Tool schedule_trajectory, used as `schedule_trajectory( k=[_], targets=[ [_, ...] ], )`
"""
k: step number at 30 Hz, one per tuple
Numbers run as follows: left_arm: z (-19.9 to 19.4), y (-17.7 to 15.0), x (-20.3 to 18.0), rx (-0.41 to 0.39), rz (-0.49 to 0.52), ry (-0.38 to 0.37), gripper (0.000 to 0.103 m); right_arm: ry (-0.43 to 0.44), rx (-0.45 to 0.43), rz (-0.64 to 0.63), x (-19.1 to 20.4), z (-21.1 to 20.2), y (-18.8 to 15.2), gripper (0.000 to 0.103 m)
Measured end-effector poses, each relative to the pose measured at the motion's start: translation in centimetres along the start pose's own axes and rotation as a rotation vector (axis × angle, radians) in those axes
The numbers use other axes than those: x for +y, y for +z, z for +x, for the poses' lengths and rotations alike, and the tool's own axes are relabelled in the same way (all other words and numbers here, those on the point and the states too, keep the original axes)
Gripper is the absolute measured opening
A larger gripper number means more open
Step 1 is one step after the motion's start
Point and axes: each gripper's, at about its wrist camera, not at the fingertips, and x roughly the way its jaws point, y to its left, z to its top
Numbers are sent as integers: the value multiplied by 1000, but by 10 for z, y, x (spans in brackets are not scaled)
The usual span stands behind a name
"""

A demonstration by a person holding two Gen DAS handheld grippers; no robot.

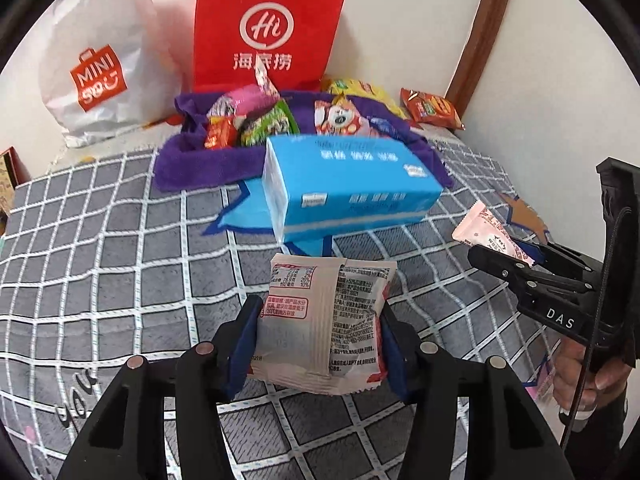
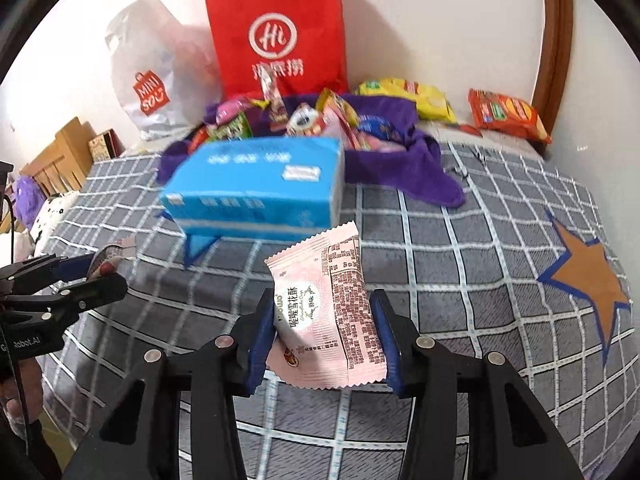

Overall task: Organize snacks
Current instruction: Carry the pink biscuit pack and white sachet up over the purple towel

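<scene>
My left gripper (image 1: 318, 320) is shut on a beige snack packet (image 1: 324, 320) with red and black print, held above the checked bedspread (image 1: 100, 240). The pink snack packet (image 2: 324, 320) sits between the pads of my right gripper (image 2: 322, 320), which is shut on it. From the left wrist view the right gripper (image 1: 516, 258) shows at the right with the pink packet (image 1: 490, 234). In the right wrist view the left gripper (image 2: 94, 270) shows at the left edge. A blue tissue pack (image 1: 348, 184) lies ahead. Behind it a purple cloth (image 1: 192, 160) holds several snacks.
A red paper bag (image 1: 268, 28) and a white plastic bag (image 1: 96, 60) stand against the wall. A yellow packet (image 2: 408, 98) and an orange packet (image 2: 508, 114) lie at the back right. Wooden furniture (image 2: 60, 152) stands beyond the bed's left edge.
</scene>
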Motion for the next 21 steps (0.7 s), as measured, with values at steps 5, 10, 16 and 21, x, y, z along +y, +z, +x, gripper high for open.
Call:
schedule_trajectory(
  k=[5,10,16,21],
  targets=[
    [-19,12,1,-23,-17,-15,52,-17,-46,19,4,-23,17,46],
    [-35,28,-2,-51,-12,-4,52,-25,-90,27,5,-40,33,46],
    [-46,46,-4,-68,-12,-2,52,-19,-118,24,9,-52,48,46],
    [-49,61,-6,-80,-7,4,52,-17,-130,23,10,-55,60,46]
  ],
)
